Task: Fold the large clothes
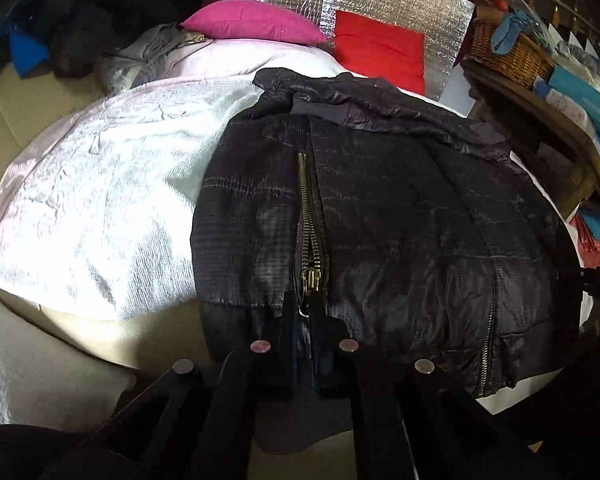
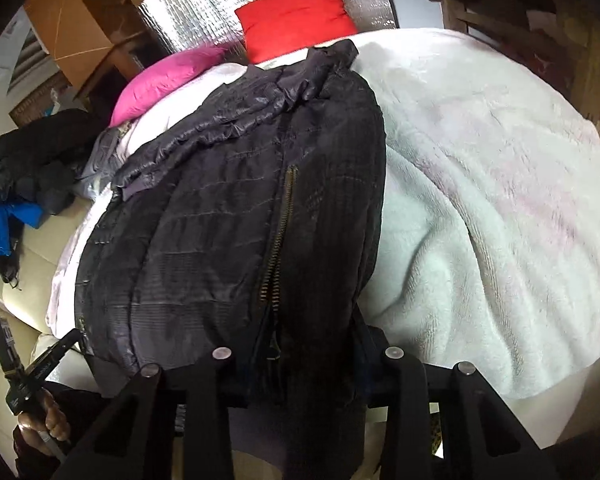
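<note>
The tips of the left tongs (image 1: pixel 306 312) are lost against the dark hem of the black quilted puffer jacket (image 1: pixel 380 216); the fingers stand drawn tight together at the bottom of the brass front zipper (image 1: pixel 308 240), pinching the hem there. In the right wrist view the right tongs (image 2: pixel 312 344) are largely buried under the jacket's hem: a thick fold of fabric fills the gap between the two fingers, which stand partly closed and clamp it. At that view's lower left, a hand (image 2: pixel 43 424) on the left tool's handle is partly cut off by the frame edge.

A woven wicker basket (image 1: pixel 508 50) sits on a dark wooden shelf (image 1: pixel 540 120) at the right; it holds blue cloth and some smaller items too blurred to name.

The jacket lies front up on a white fleece blanket (image 1: pixel 99 200) covering the bed, collar towards a pink cushion (image 1: pixel 251 22) and a red cushion (image 1: pixel 380 52), hem towards the cameras. Its zipper is closed partway, its shiny shell is wrinkled near the collar, and a second zipper (image 1: pixel 486 344) runs near one side edge.
</note>
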Demonstrator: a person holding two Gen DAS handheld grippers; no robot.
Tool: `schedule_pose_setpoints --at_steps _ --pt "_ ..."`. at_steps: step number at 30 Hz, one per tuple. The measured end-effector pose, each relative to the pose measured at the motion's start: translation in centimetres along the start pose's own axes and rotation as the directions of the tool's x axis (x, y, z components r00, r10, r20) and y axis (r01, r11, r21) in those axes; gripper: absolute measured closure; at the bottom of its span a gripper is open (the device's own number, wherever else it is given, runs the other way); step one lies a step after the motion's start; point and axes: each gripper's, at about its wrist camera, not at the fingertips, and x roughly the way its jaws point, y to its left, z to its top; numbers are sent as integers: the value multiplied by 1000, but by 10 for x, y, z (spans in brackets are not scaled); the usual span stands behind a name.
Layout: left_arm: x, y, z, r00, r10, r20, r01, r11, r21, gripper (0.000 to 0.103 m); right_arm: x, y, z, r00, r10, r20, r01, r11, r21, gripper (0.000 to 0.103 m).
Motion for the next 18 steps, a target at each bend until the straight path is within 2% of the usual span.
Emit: schedule_pose_setpoints --at_steps 1,3,4,6,7,8,9,11,13,16,18 --pt "5 -2 -1 1000 12 -26 -12 1000 7 92 4 -2 -1 1000 -22 -15 22 1000 12 64" --pt "13 -3 -4 997 28 -74 -27 1000 12 53 13 -9 -3 998 -38 -44 40 998 41 56" --pt "14 -5 -5 997 20 -76 -18 1000 18 51 15 -11 -4 998 -30 -53 33 998 54 47" --pt "13 -10 -7 997 1 -75 2 999 37 52 15 -11 -6 998 -21 -60 24 998 52 47" --pt "12 -12 -8 997 -18 -70 21 999 41 58 14 -9 -7 999 -21 -50 22 999 25 48" --pt "12 -13 -8 997 -33 -67 36 998 43 81 11 -5 -9 999 -19 -35 18 1000 -26 60" --pt "13 -14 -8 997 -29 -68 32 998 45 93 8 -1 -11 1000 -15 -17 14 998 -63 66" --pt "12 -12 -9 997 -29 -65 31 999 34 94 1 7 -14 1000 -11 20 13 994 -111 72" --pt "8 -8 -9 997 -45 -55 45 999 4 94 -2 7 -15 999 -4 35 8 994 -112 72" --pt "8 -5 -13 997 -14 -76 13 1000 -11 92 5 -6 -14 1000 -8 -8 8 998 -56 71" --pt "7 -5 -17 996 24 -83 -25 1000 -11 67 6 -15 -15 1000 -1 -24 1 1000 -6 70"
